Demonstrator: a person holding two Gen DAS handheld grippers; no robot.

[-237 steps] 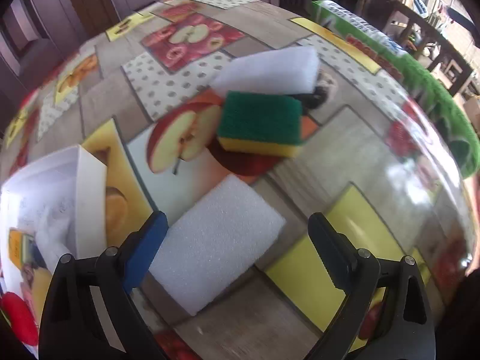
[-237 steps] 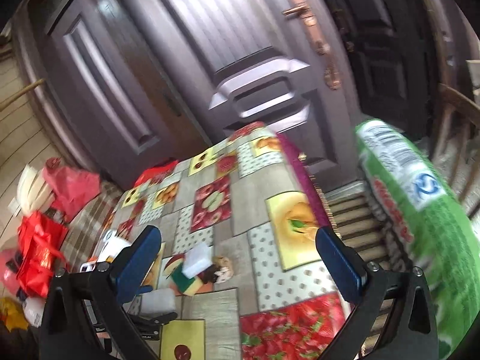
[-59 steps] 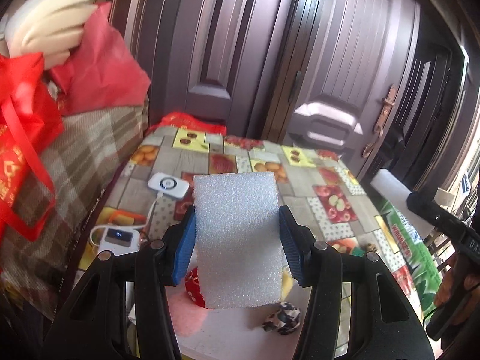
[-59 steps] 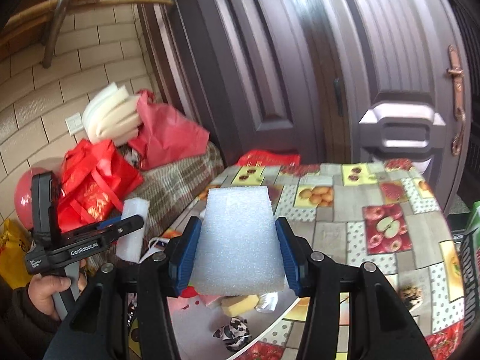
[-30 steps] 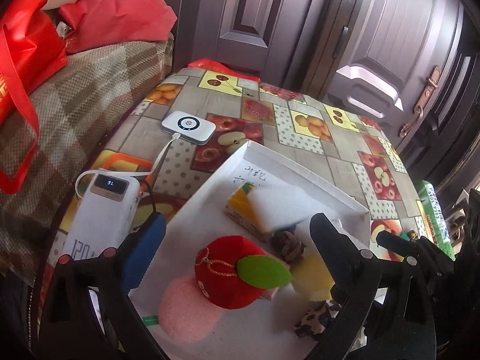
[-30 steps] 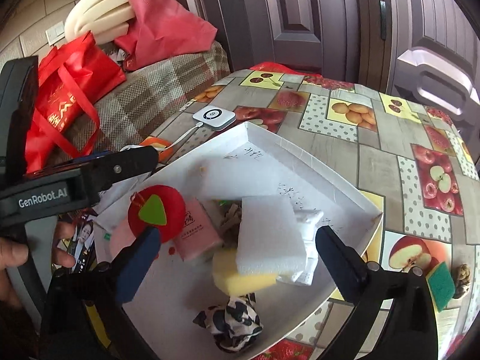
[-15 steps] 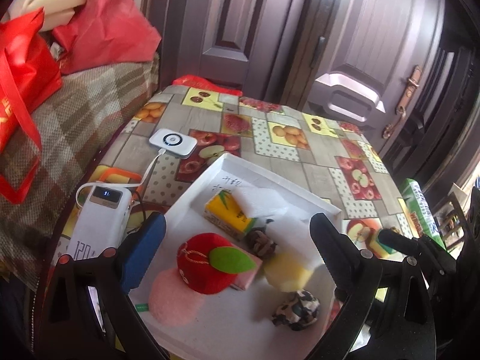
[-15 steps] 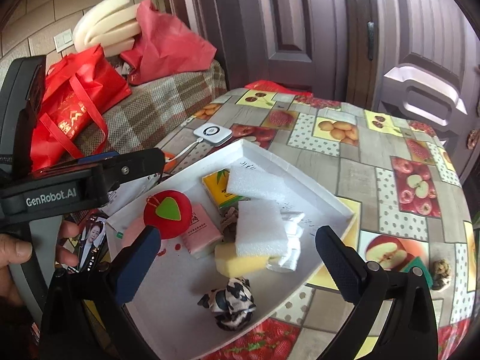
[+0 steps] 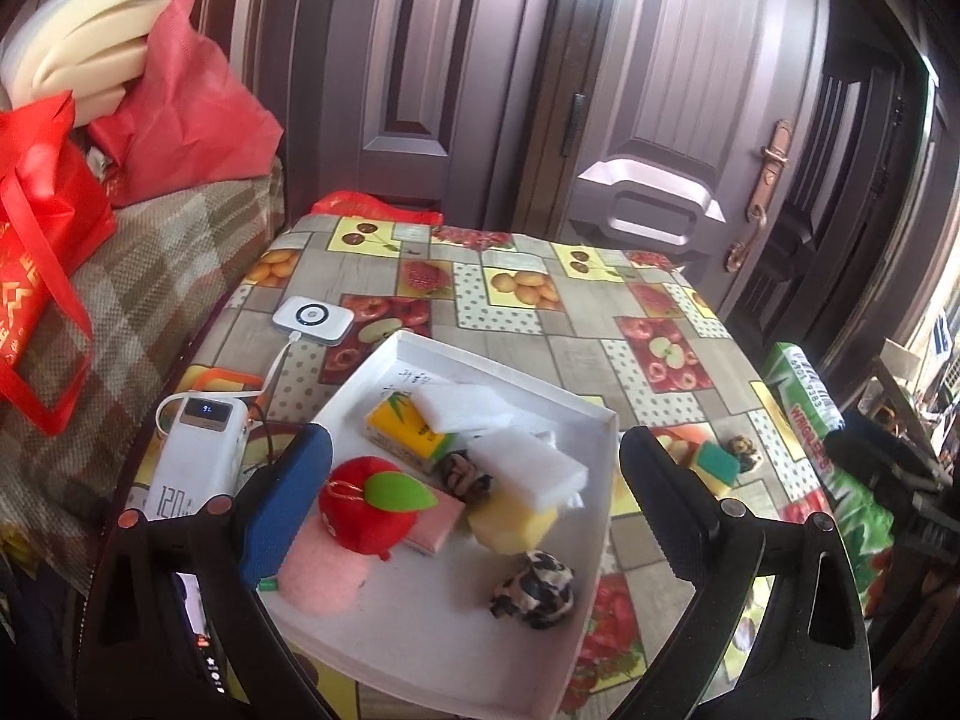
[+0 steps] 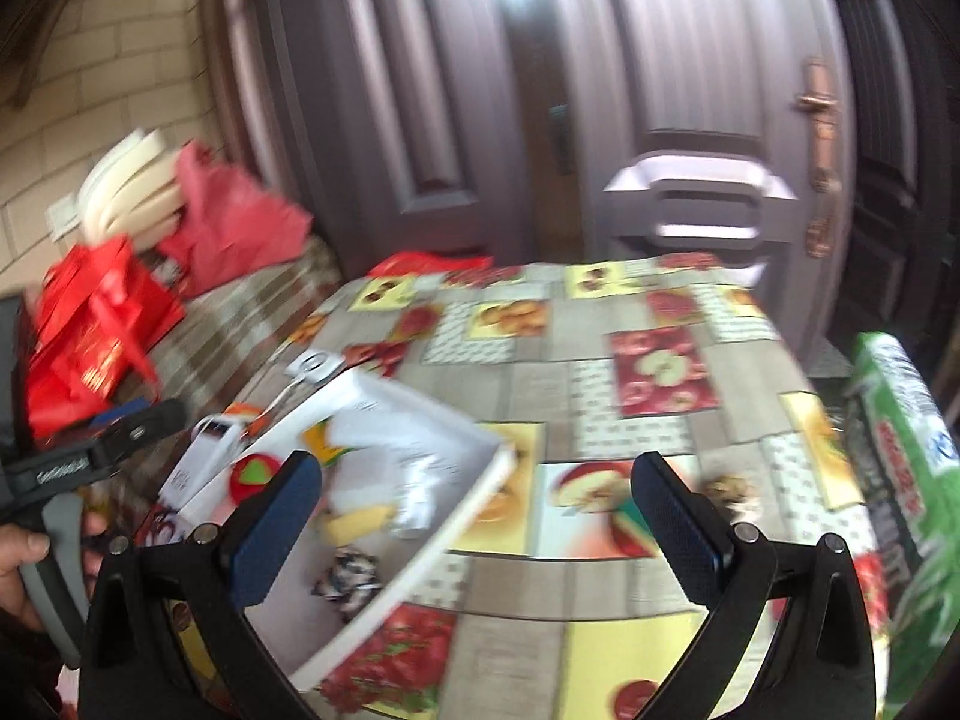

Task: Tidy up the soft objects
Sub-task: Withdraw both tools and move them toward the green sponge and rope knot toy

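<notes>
Clutter rings the white tray (image 9: 591,414) on the fruit-print tablecloth (image 9: 606,354): a white power bank (image 9: 195,456) just off its left wall, cabled to a small white router (image 9: 312,319) farther back, red bags (image 9: 42,252) on a plaid-covered seat (image 9: 156,276) at the left, and a green package (image 9: 810,420) at the table's right edge. Behind the table stands a dark door (image 9: 660,120) with a brass handle (image 9: 771,162).

Inside the tray lie two white foam blocks (image 9: 528,462), one resting on a yellow sponge (image 9: 510,522), the other leaning on a yellow-orange carton (image 9: 405,427). One red plush apple (image 9: 372,510) with a green leaf sits beside a pink block (image 9: 435,525) and a round pink pad (image 9: 321,576). One spotted fabric ball (image 9: 534,587) lies near the front, and one dark knotted piece (image 9: 465,474) sits in the middle. Outside the tray, to the right, remain one green-and-yellow sponge (image 9: 714,463) and one small patterned ball (image 9: 743,449) just beside it, both on the cloth.

The left gripper (image 9: 474,501) hovers above the tray, fingers spread wide with nothing between them. The right gripper (image 10: 474,516) is also spread wide and empty, aimed at the cloth between tray and sponge; its view is blurred. In that view a hand (image 10: 21,546) grasps the left gripper's grey handle at the far left.
</notes>
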